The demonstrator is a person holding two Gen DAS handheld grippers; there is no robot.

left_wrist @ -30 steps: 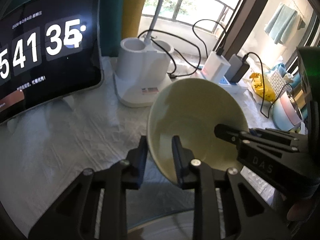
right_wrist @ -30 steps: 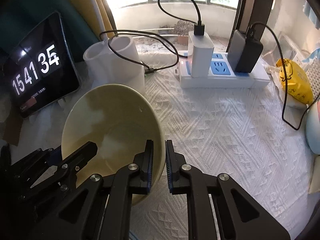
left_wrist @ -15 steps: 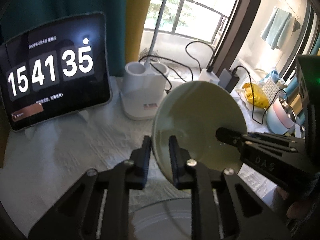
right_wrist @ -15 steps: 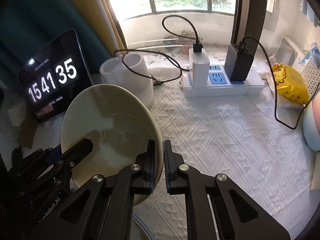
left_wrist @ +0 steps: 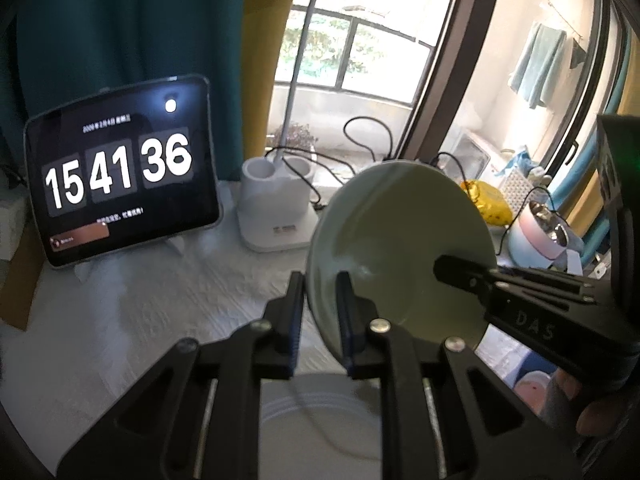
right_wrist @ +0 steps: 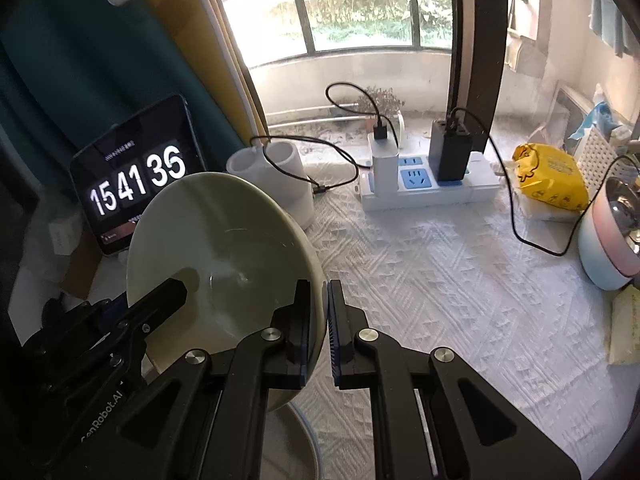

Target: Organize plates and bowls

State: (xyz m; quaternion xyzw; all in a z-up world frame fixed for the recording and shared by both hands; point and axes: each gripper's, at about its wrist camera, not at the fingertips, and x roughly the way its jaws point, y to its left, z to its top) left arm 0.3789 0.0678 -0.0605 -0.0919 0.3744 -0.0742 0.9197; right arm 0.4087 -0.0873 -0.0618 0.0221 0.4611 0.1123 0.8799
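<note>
Here, both jaws clamped on bowl (left_wrist: pixel 400 248) rim

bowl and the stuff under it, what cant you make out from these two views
- Left wrist view: the white plate below the bowl is blurred and mostly hidden by the left gripper.
- Right wrist view: the bowl's underside faces away; the right gripper covers its near rim.
- Tablet small print: too small.
</note>
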